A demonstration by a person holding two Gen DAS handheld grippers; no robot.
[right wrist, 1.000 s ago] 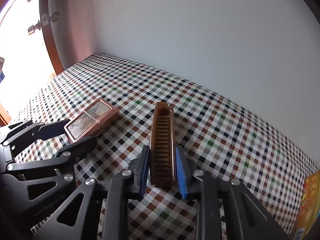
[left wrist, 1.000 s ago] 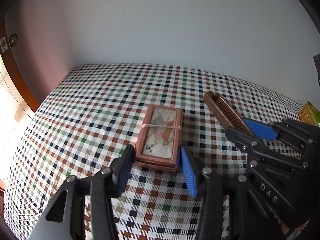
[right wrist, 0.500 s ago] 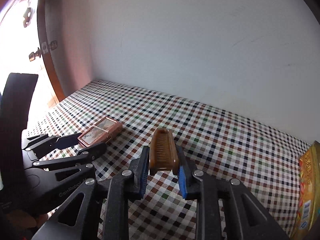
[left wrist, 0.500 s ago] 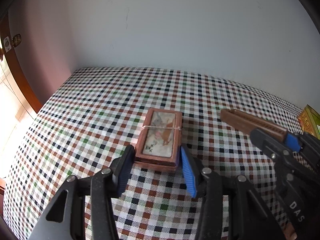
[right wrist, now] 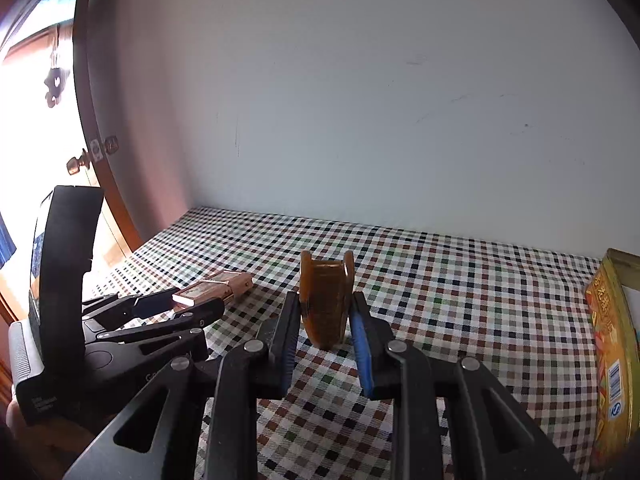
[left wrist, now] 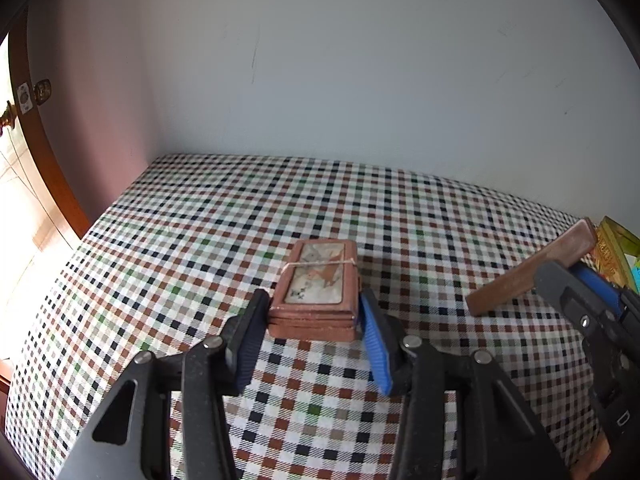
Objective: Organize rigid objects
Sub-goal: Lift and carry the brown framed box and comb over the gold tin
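Observation:
A flat brown box (left wrist: 316,288) with a picture lid and a thin string round it sits between the fingers of my left gripper (left wrist: 312,336), which is shut on its sides just above the checked tablecloth (left wrist: 200,248). The box also shows in the right wrist view (right wrist: 216,286). My right gripper (right wrist: 325,332) is shut on a brown wooden comb (right wrist: 326,300) and holds it in the air, tilted. The comb also shows at the right of the left wrist view (left wrist: 532,266).
A yellow-green tin (right wrist: 614,356) stands at the right edge of the table, also seen in the left wrist view (left wrist: 616,248). A white wall runs along the back. A brown door frame (left wrist: 44,160) with a knob is at the left.
My right gripper has lifted the comb off the cloth and swung it to the right, toward the tin. My left gripper has stayed on the box and raised its near end slightly.

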